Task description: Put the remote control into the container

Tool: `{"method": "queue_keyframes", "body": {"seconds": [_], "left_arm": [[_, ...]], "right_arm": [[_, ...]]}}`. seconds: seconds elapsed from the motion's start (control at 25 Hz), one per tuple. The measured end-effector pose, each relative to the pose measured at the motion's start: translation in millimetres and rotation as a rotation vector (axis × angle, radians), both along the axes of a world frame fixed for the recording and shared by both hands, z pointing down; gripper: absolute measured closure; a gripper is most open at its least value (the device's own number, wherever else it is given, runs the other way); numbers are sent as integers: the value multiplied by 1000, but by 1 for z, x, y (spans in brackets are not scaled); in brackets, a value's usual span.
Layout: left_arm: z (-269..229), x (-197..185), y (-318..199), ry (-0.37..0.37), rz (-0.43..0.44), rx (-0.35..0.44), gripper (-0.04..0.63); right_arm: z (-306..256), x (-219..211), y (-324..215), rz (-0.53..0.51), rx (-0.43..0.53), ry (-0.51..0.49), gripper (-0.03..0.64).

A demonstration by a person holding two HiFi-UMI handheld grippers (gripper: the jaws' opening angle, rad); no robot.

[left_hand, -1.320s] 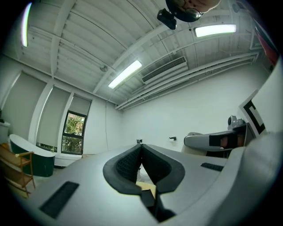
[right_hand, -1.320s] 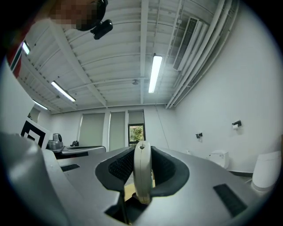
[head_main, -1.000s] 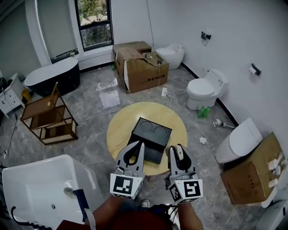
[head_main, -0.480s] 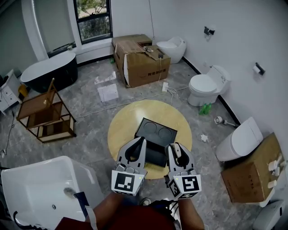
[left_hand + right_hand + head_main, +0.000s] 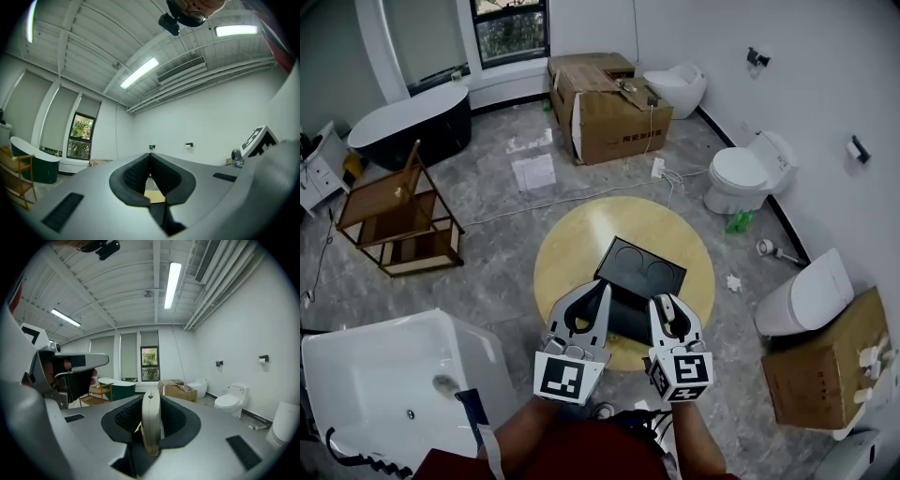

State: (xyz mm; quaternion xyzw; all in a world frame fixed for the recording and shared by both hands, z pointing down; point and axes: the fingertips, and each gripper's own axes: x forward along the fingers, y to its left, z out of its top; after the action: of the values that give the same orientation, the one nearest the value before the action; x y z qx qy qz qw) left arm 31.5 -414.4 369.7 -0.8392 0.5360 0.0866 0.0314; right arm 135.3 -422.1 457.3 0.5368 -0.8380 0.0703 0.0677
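Observation:
A black container (image 5: 639,270) with two round recesses lies on a round wooden table (image 5: 572,248). In the head view both grippers hover over the table's near edge, at the container's near side. My right gripper (image 5: 151,398) is shut on a slim white remote control (image 5: 151,427), which stands edge-on between the dark pads. That gripper (image 5: 665,306) is at the container's near right corner. My left gripper (image 5: 596,289) is just to its left. In the left gripper view its jaws (image 5: 150,155) meet at the tips with nothing between them.
A white bathtub (image 5: 384,375) stands at the near left and a wooden frame (image 5: 398,220) beyond it. Cardboard boxes (image 5: 614,108) sit at the far wall and another box (image 5: 820,366) at the right. Toilets (image 5: 745,173) line the right wall.
The head view has drifted, so the table and container now sit further right in the picture. Both grippers reach slightly further over the container's near edge. The jaws are unchanged.

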Motion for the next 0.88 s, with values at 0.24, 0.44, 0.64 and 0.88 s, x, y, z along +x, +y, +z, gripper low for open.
{"method": "queue_keyframes", "body": {"seconds": [0.24,0.44,0.64,0.88], "left_arm": [[7,-16,-2,14,-21,-4,580],[10,-26,-5,24,-39,-5,580],[15,-34,-6,35,-50,-7,580],[22,-47,-8,39,-74,-19,580]], "right_arm": [[45,-18,-12,-36,-101,68,500],[80,-29,-20,-74,-173,153,500],[113,-40,-29,-113,-235,229,500],[151,-54,-36,-160,-328,314,500]]}}
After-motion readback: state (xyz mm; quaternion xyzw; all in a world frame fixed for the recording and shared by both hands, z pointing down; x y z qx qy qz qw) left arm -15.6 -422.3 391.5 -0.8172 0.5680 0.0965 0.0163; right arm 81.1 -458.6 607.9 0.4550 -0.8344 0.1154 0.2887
